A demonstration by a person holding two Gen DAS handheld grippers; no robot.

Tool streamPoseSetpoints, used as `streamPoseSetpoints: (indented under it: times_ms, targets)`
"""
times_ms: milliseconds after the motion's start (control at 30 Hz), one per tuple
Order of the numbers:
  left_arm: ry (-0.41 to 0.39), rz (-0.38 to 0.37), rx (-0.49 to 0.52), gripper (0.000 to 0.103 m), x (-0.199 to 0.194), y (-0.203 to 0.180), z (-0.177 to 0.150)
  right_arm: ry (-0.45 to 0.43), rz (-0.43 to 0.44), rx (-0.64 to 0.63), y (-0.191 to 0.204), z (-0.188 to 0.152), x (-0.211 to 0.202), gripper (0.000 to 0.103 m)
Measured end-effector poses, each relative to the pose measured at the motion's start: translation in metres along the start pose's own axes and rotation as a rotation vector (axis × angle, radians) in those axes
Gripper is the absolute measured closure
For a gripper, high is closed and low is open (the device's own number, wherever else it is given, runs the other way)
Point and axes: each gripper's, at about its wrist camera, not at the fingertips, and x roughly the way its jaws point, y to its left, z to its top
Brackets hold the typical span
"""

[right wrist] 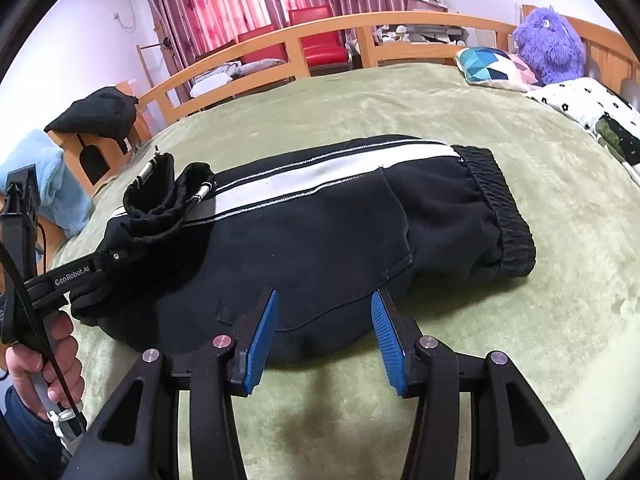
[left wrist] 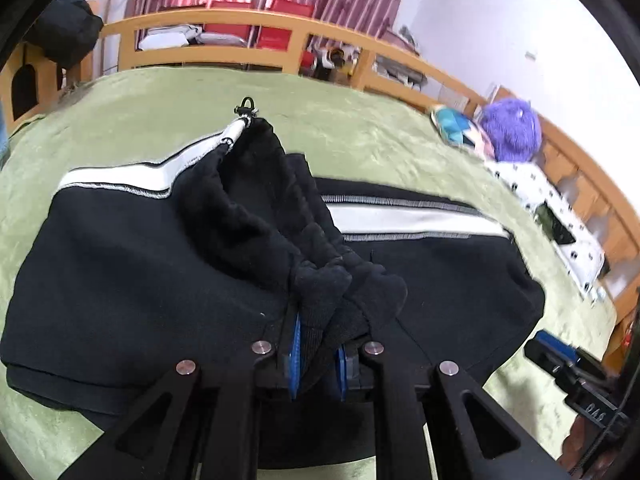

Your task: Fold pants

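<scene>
Two hand-held grippers | left (left wrist: 318, 354) pinching pants (left wrist: 160, 264) cuff | right (right wrist: 324, 336) spread, at pants' near edge

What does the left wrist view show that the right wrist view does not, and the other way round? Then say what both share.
Only the left wrist view shows the left gripper shut on bunched black fabric. Only the right wrist view shows the waistband, a hand holding the left tool, a light blue towel, and the open, empty right gripper. Both show the black pants with a white stripe, the green bedspread, and the purple plush toy.
</scene>
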Motion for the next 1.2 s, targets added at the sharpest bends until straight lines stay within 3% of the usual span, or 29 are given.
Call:
streamPoseSetpoints:
  times_ms: [100, 167, 267, 367, 400, 467, 500, 633, 733, 867, 1000, 1100, 1200]
  targets:
    - [0.118, -0.002, -0.039, 0.090, 0.032, 0.014, -0.018, 0.004, 0.006, 0.007, 0.000, -0.002, 0.001, 0.055]
    - [0.140, -0.026, -0.027, 0.089, 0.040, 0.021, -0.029, 0.004, 0.006, 0.000, 0.001, -0.001, 0.001, 0.055]
    - [0.142, -0.062, -0.019, 0.088, 0.023, 0.028, -0.029, 0.002, 0.016, -0.017, 0.009, 0.006, 0.002, 0.054]
    - [0.163, -0.100, -0.013, 0.084, -0.004, 0.041, -0.027, -0.008, 0.044, -0.036, 0.022, 0.016, 0.005, 0.043]
    - [0.159, -0.115, -0.033, 0.078, -0.013, 0.049, -0.026, -0.010, 0.067, -0.056, 0.032, 0.023, 0.008, 0.035]
    - [0.132, -0.135, -0.059, 0.054, -0.031, 0.060, -0.025, -0.011, 0.068, -0.085, 0.045, 0.031, 0.015, 0.032]
    - [0.119, -0.128, -0.046, 0.036, -0.037, 0.061, -0.026, -0.017, 0.071, -0.098, 0.056, 0.036, 0.019, 0.032]
    - [0.024, -0.149, -0.014, 0.030, -0.082, 0.073, -0.029, -0.008, 0.130, -0.086, 0.080, 0.049, 0.028, 0.032]
    - [0.020, -0.106, -0.038, 0.029, -0.092, 0.089, -0.025, 0.005, 0.179, -0.093, 0.098, 0.051, 0.032, 0.032]
    - [0.007, 0.017, -0.113, 0.029, -0.099, 0.142, -0.025, 0.013, 0.209, -0.158, 0.133, 0.045, 0.047, 0.033]
    - [0.006, 0.158, -0.173, 0.029, -0.103, 0.202, -0.027, 0.043, 0.279, -0.185, 0.161, 0.044, 0.070, 0.054]
    - [0.011, 0.207, -0.204, 0.029, -0.103, 0.235, -0.026, 0.065, 0.318, -0.209, 0.185, 0.046, 0.094, 0.057]
    - [0.008, 0.198, -0.242, 0.029, -0.102, 0.257, -0.026, 0.078, 0.337, -0.223, 0.203, 0.045, 0.115, 0.057]
